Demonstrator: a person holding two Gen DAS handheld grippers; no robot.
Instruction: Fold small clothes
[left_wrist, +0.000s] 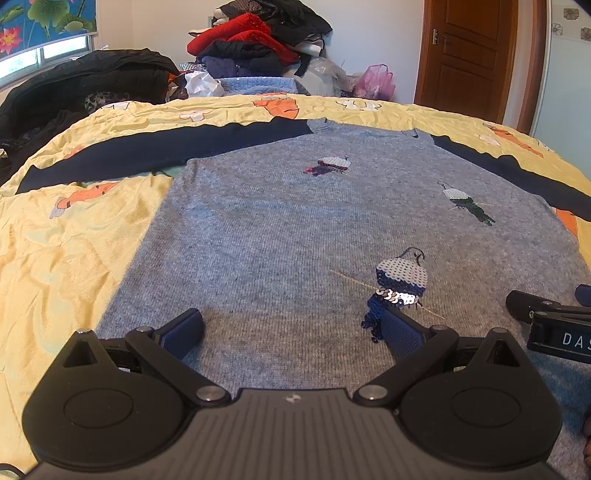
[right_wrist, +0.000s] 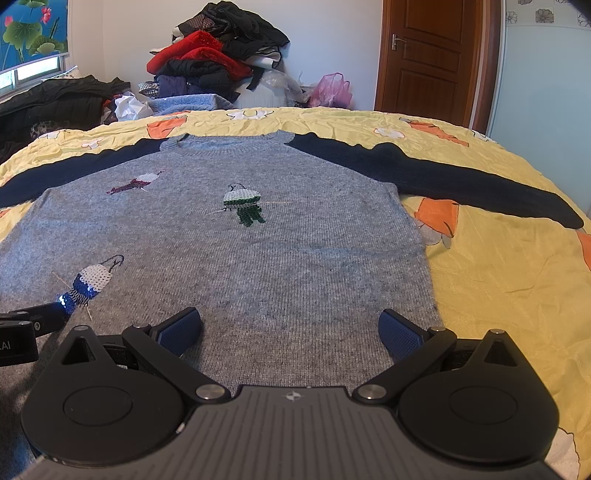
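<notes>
Where the yellow bedspread printed with orange and white figures (right_wrist: 498, 280) is smoothed over the bed, a small grey knitted sweater with dark navy sleeves (right_wrist: 258, 258) is laid flat, front up, its round neckline turned toward the far edge and its hem nearest the cameras. Both sleeves are stretched outward across the bedspread, one to each side. Three sequinned bird motifs are sewn on the grey front: a blue and white one (left_wrist: 400, 288) near the hem, a green and white one (right_wrist: 242, 205) toward the middle, and a purple and white one (left_wrist: 330, 166) higher up. The left gripper (left_wrist: 291, 330) is held low over the hem, its blue-padded fingers (left_wrist: 183, 330) spread wide with nothing between them, the right-hand pad lying just beside the blue bird. The right gripper (right_wrist: 290, 330) is likewise seen spread wide above the hem near the sweater's right side seam, empty. Each gripper is glimpsed at the edge of the other's view. Beyond the bed, a heap of red, black and dark clothes (right_wrist: 218, 62) is piled against the white wall, a pink plastic bag (right_wrist: 332, 90) is set beside it, and a brown wooden door (right_wrist: 432, 55) is shown closed.
</notes>
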